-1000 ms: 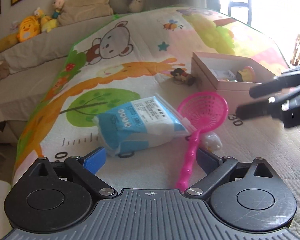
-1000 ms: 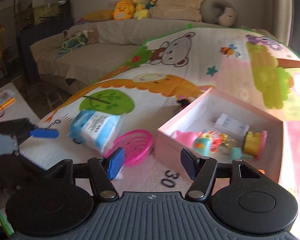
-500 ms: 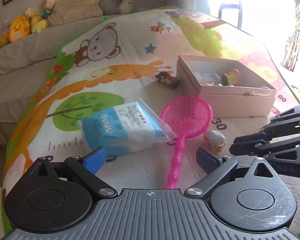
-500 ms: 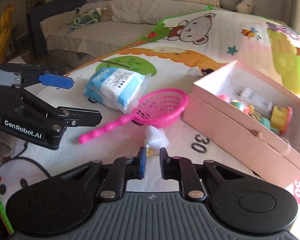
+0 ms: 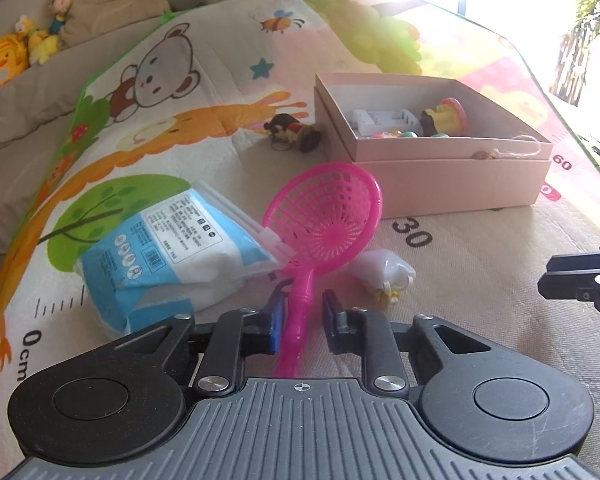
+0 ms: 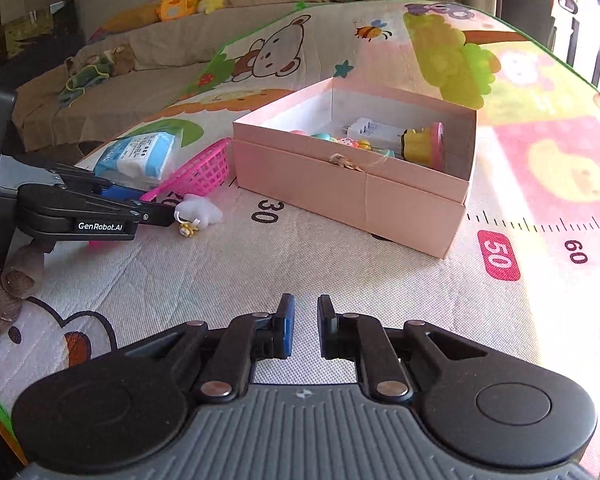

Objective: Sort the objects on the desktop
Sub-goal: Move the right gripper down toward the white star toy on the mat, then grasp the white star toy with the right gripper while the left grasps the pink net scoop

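Note:
A pink toy strainer (image 5: 324,208) lies on the play mat, its handle (image 5: 296,320) running toward me. My left gripper (image 5: 300,320) straddles that handle with the jaws narrowed around it; a small gap still shows on the right side. The strainer also shows in the right wrist view (image 6: 204,168). A blue-and-white tissue pack (image 5: 168,248) lies left of it and a small white toy (image 5: 384,272) right of it. A pink box (image 5: 440,160) holds several toys. My right gripper (image 6: 302,324) is nearly shut and empty, above bare mat in front of the box (image 6: 352,184).
A small dark doll keychain (image 5: 292,132) lies by the box's left corner. The mat covers a bed or sofa; stuffed toys (image 5: 4,64) and cushions line the back. The left gripper (image 6: 100,212) reaches in from the left in the right wrist view.
My left gripper moved forward and down over the strainer handle and narrowed from wide open. My right gripper pulled back to the right, away from the white toy.

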### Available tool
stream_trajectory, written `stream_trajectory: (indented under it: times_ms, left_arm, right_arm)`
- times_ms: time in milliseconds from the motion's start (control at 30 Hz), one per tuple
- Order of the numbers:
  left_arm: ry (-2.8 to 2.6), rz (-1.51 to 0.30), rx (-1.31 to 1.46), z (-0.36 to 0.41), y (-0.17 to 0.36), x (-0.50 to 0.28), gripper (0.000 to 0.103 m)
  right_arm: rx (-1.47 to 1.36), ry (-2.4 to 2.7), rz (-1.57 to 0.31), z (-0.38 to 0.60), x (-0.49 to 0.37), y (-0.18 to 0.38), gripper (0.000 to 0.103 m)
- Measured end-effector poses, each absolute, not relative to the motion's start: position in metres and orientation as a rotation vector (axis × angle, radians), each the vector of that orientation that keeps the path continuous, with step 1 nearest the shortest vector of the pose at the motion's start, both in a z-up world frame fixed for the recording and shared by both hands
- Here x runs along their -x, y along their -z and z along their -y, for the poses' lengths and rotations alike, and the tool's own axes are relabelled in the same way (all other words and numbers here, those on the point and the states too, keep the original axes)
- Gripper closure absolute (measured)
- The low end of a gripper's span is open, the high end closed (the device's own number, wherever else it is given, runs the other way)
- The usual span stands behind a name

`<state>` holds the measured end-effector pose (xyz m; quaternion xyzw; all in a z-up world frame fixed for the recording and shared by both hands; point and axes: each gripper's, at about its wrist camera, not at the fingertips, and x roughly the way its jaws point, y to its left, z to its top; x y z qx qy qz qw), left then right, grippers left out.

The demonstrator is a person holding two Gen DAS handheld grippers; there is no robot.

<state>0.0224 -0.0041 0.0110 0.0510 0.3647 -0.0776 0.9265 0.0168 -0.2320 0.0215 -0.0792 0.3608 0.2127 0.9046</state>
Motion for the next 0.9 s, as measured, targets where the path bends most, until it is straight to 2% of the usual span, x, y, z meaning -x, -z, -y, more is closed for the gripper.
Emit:
stream_trajectory:
  times_ms: [67, 133, 233, 300, 467, 533, 567, 600, 700, 800, 900]
  left_arm:
    - [0.164, -0.754, -0.090, -0.001, -0.012, -0.012, 0.088]
    - [0.178, -0.758, -0.085, -0.004, -0.013, 0.002, 0.088]
    - [0.216, -0.764, -0.087, -0.010, -0.014, 0.028, 0.088]
    - [0.239, -0.770, -0.083, -0.014, -0.015, 0.043, 0.089]
    - [0.278, -0.760, -0.084, -0.018, -0.020, 0.061, 0.086]
    - [0.273, -0.745, -0.076, -0.019, -0.022, 0.060, 0.070]
    - [0.265, -0.733, -0.069, -0.019, -0.023, 0.058, 0.050]
    - [0.254, -0.724, -0.063, -0.019, -0.023, 0.055, 0.034]
    - [0.242, -0.709, -0.052, -0.016, -0.026, 0.041, 0.018]
    - [0.259, -0.718, -0.057, -0.006, -0.027, 0.020, 0.008]
    - [0.261, -0.732, -0.067, 0.003, -0.024, 0.005, 0.008]
  right_arm:
    - [0.181, -0.460, -0.730, 0.221, -0.020, -0.025, 0.078]
    - [0.203, -0.480, -0.712, 0.209, -0.023, -0.027, 0.062]
    - [0.243, -0.525, -0.687, 0.189, -0.026, -0.031, 0.049]
    - [0.283, -0.564, -0.678, 0.171, -0.031, -0.031, 0.046]
    - [0.342, -0.619, -0.711, 0.135, -0.053, -0.023, 0.046]
    - [0.342, -0.616, -0.733, 0.129, -0.061, -0.017, 0.049]
    - [0.334, -0.621, -0.745, 0.129, -0.063, -0.016, 0.054]
    - [0.322, -0.628, -0.750, 0.130, -0.064, -0.016, 0.065]
    - [0.311, -0.617, -0.738, 0.139, -0.059, -0.019, 0.067]
    - [0.306, -0.595, -0.734, 0.154, -0.052, -0.022, 0.067]
    - [0.305, -0.557, -0.738, 0.172, -0.046, -0.023, 0.067]
